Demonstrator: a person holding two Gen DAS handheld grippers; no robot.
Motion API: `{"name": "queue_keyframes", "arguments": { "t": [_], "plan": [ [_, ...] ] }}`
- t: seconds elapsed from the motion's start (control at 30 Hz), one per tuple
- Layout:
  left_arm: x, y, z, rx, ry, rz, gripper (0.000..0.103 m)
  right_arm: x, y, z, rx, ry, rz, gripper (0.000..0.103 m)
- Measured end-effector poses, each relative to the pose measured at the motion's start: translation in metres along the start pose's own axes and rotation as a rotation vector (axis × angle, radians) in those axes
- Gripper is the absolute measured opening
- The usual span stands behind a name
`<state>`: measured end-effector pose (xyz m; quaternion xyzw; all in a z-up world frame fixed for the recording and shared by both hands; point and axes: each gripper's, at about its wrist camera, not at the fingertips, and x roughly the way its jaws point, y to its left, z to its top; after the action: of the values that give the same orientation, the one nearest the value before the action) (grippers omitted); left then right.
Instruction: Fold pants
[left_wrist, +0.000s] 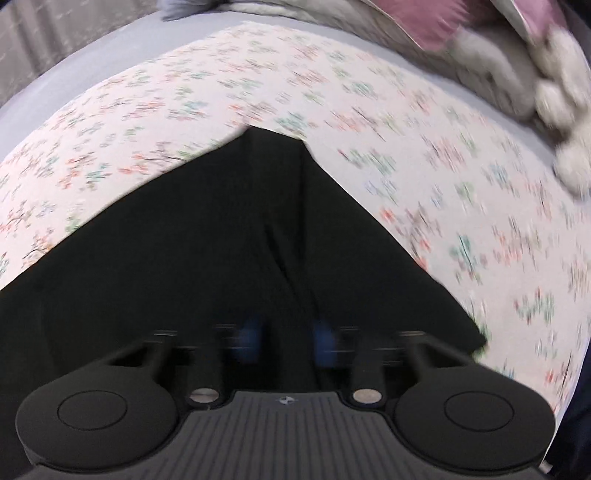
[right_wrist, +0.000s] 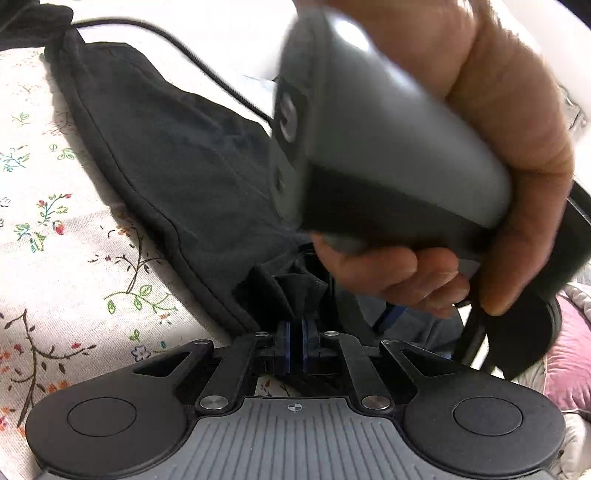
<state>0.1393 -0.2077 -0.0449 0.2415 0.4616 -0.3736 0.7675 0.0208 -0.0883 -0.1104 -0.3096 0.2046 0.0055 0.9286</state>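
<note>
The black pants (right_wrist: 177, 177) lie on a flowered sheet (right_wrist: 55, 258) on the bed, their long axis running away from the right tongs (right_wrist: 295, 341), which are clamped on a bunched fold at the near end. The left tongs (left_wrist: 286, 332), blurred, look nearly closed over the same cloth; whether they grip it cannot be told. A hand (right_wrist: 498, 147) brings them right alongside.

matt black cloth pants (right_wrist: 177, 155), floral cotton sheet (right_wrist: 55, 258)
</note>
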Motion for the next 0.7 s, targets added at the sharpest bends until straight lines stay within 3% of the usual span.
{"name": "queue_keyframes", "arguments": {
  "t": [0.07, 0.17, 0.23, 0.3, 0.33, 0.37, 0.43, 0.53, 0.7],
  "plan": [
    [-0.008, 0.022, 0.004, -0.062, -0.03, 0.011, 0.014, -0.001, -0.002, 0.001, 0.012, -0.001, 0.006, 0.006],
    [-0.015, 0.056, 0.007, -0.094, -0.065, 0.095, 0.014, 0.0, -0.013, 0.001, 0.07, -0.004, 0.022, 0.005],
    [-0.022, 0.084, 0.014, -0.195, -0.092, 0.104, 0.016, -0.002, -0.02, 0.004, 0.107, -0.017, 0.026, 0.004],
    [-0.03, 0.113, 0.011, -0.324, -0.128, 0.073, 0.042, -0.007, -0.023, 0.007, 0.125, -0.045, 0.017, 0.004],
    [-0.034, 0.128, 0.005, -0.395, -0.143, 0.074, 0.07, -0.01, -0.024, 0.009, 0.134, -0.06, 0.011, 0.004],
    [-0.038, 0.14, -0.002, -0.451, -0.161, 0.094, 0.08, -0.013, -0.025, 0.011, 0.148, -0.08, 0.006, 0.004],
    [-0.043, 0.163, -0.019, -0.569, -0.204, 0.118, 0.08, -0.017, -0.028, 0.014, 0.168, -0.107, -0.003, 0.004],
    [-0.046, 0.19, -0.058, -0.789, -0.22, 0.019, 0.08, -0.022, -0.027, 0.017, 0.174, -0.125, -0.003, 0.004],
    [-0.046, 0.166, -0.108, -0.802, -0.19, -0.18, 0.091, -0.019, -0.029, 0.018, 0.187, -0.132, -0.007, 0.004]
  ]
}}
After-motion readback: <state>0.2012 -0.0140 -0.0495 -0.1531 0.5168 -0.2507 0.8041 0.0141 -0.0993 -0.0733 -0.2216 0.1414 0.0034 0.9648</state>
